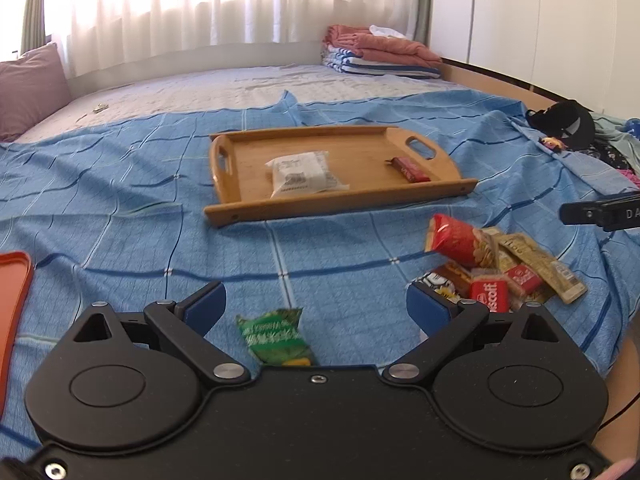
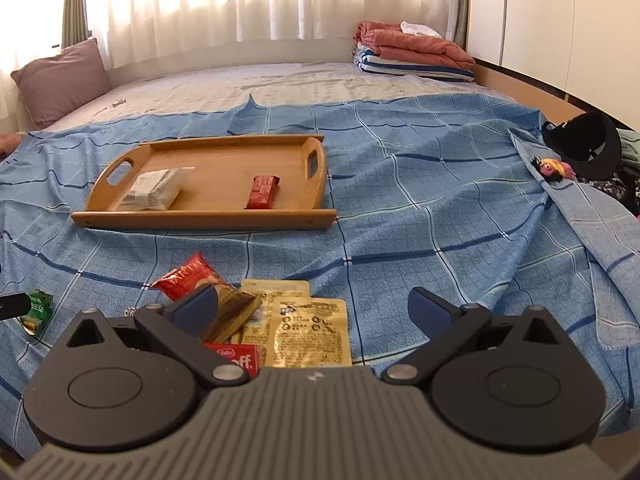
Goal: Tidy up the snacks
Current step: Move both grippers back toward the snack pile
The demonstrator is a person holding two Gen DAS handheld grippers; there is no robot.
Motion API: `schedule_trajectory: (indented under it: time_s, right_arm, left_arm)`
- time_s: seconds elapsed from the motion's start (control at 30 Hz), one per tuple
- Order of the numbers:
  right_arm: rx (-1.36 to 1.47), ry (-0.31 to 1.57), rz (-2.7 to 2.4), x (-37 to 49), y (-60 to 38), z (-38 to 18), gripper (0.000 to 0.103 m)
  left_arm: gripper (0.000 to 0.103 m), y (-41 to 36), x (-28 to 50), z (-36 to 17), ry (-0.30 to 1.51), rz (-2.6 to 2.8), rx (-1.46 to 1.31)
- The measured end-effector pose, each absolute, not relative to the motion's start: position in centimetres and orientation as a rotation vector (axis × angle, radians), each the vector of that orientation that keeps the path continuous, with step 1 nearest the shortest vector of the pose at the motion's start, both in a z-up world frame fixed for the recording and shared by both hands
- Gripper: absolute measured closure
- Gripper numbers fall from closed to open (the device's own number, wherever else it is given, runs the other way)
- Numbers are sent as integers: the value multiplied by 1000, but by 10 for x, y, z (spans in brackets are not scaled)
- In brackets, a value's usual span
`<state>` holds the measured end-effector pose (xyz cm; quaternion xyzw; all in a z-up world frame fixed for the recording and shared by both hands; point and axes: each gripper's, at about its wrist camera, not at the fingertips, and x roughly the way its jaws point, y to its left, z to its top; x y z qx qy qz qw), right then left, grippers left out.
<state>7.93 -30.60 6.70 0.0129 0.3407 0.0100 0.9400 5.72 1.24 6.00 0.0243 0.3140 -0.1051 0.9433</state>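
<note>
On blue bedsheet (image 1: 320,240), wooden tray (image 1: 340,208), open left gripper (image 1: 316,304)

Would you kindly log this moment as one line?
left gripper open over green packet | right gripper open above snack pile | tray holds two snacks

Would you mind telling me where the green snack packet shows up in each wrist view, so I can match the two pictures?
Left wrist view: the green snack packet lies low at centre, between the open fingers of the left hand-held gripper.
Right wrist view: it sits at the far left edge, partly hidden.
Shared landmark: the wooden tray on the blue sheet.
</note>
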Motion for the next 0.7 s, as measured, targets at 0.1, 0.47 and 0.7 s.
schedule_trajectory:
  time_s: [0.1, 0.47, 0.7]
  right_arm:
    - [31, 718, 13, 75, -312, 57, 0]
    - [28, 755, 49, 63, -301, 23, 0]
    - [32, 742, 36, 71, -294, 14, 0]
  left_arm:
    - [6, 17, 53, 51, 663, -202, 21]
    - [6, 21, 39, 28, 673, -153, 18]
    - [8, 24, 51, 20, 678, -107, -15]
